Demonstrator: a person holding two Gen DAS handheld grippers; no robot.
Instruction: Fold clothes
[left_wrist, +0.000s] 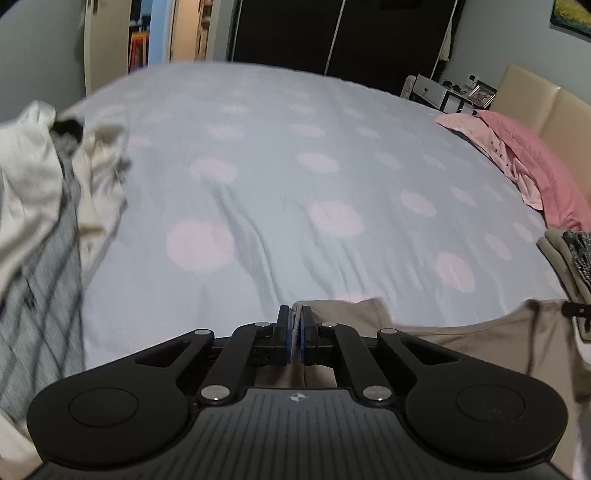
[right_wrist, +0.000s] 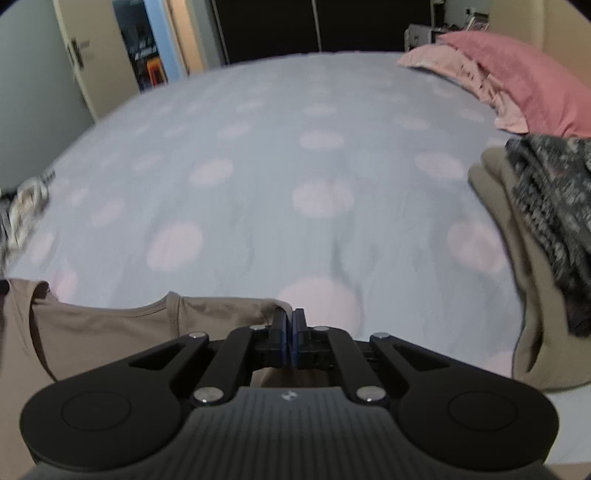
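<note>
Clearly the beige top (right_wrist: 110, 325) is pinched at both shoulders: the left gripper (left_wrist: 295, 314) has its jaws clamped on a fold of the fabric, and the right gripper (right_wrist: 289, 317) nips the other shoulder edge. Beyond the jaws spreads the dotted bedsheet (left_wrist: 280, 155). Left of the left jaws lies a crumpled clothes pile (left_wrist: 44, 192); right of the right jaws, a folded stack (right_wrist: 543, 229), with pink pillows (right_wrist: 517, 77) farther off.

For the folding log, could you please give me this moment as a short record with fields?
surface: bed with dotted sheet
garment in work: beige top, neckline facing the bed
left gripper: shut on beige top edge
right gripper: shut on beige top edge
left side: unfolded pile
right side: folded stack
far right: pink pillow
</note>
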